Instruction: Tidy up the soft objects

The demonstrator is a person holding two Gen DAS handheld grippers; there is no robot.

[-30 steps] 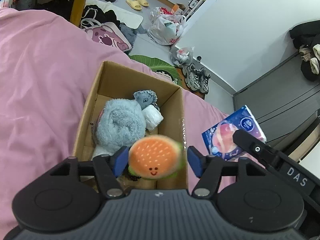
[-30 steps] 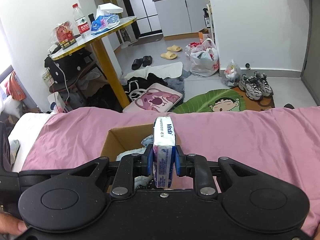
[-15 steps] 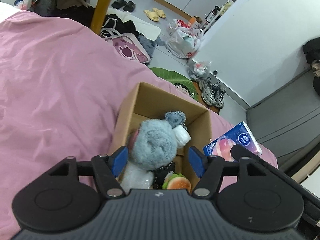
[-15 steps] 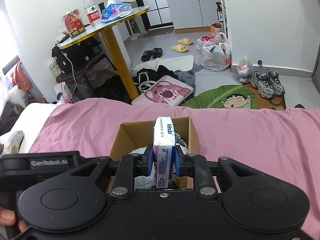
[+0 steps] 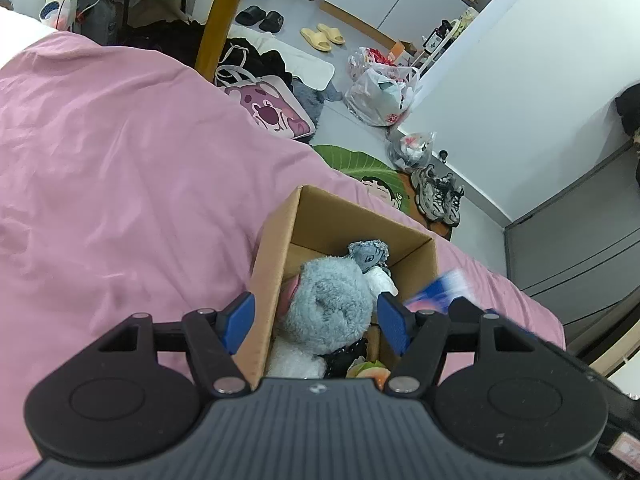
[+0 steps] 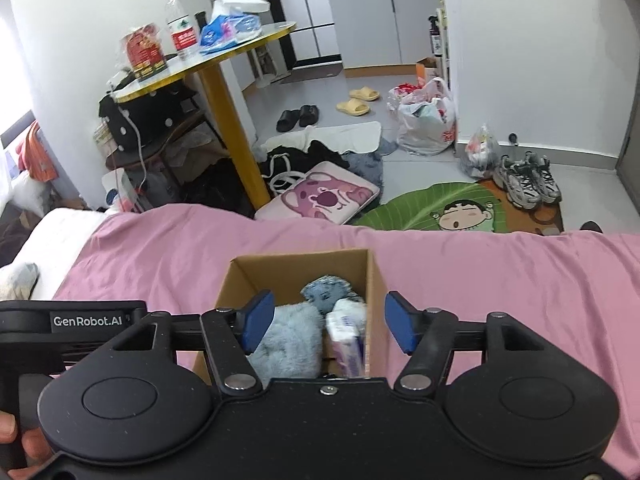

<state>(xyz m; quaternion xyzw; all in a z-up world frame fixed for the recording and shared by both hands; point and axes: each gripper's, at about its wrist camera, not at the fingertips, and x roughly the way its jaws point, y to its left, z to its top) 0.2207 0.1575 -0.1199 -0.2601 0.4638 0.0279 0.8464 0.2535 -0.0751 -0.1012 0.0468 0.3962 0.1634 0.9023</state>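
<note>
Box [image 6: 376, 280] sits on the pink bed [image 6: 500, 280], near its foot edge — open top, packed with soft stuff. Right claw [image 6: 328, 322] spread wide, nothing between its blue pads [image 6: 259, 320]; the tissue pack [image 6: 347, 340] lies blurred inside the box at its right wall, tilted, beside the blue plush [image 6: 286, 340] and a small grey doll [image 6: 326, 292]. Left claw [image 5: 316, 322] also wide and empty, above the box [image 5: 276, 248]; blue plush [image 5: 328, 306] fills the middle, grey doll [image 5: 368, 254] toward the far wall, burger toy [image 5: 370, 370] low at the near end — mostly hidden by the claw body. Tissue pack [image 5: 438, 292] shows as a blur at the box's right edge.
</note>
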